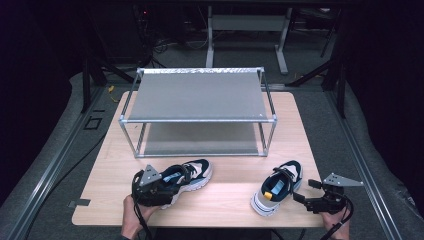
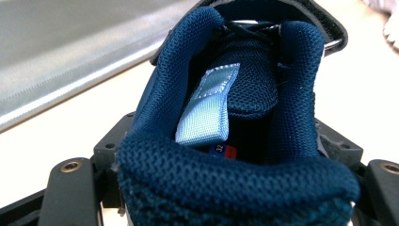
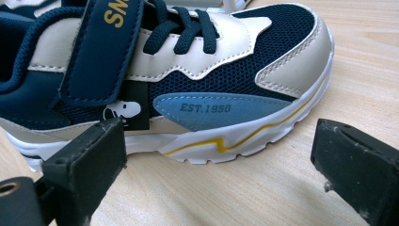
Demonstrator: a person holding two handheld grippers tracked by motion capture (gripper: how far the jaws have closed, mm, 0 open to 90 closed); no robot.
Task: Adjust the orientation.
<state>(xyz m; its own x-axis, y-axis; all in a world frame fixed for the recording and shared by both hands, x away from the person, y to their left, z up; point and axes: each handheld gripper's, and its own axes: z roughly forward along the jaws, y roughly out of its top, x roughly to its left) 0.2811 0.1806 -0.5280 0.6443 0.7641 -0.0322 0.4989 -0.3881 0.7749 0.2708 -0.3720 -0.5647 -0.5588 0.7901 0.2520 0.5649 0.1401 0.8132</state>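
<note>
Navy left shoe (image 1: 186,176) heel between left gripper (image 1: 150,189) jaws — clamped

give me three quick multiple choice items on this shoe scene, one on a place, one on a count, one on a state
1. Where does the two-tier metal-framed grey shoe rack stand?
A. at the far side of the light wooden table
B. on the floor
C. between the shoes

2. How many navy, cream and white sneakers are on the table?
A. one
B. two
C. three

3. How is the right tool?
A. shut on a lace
C. open beside the right sneaker, not touching it
B. shut on the sole

Answers:
1 A, the high view shows the rack beyond both shoes on the tabletop.
2 B, one sneaker sits at the left tool, one near the right tool.
3 C, the right gripper view shows bare wood between its spread jaws.
</note>
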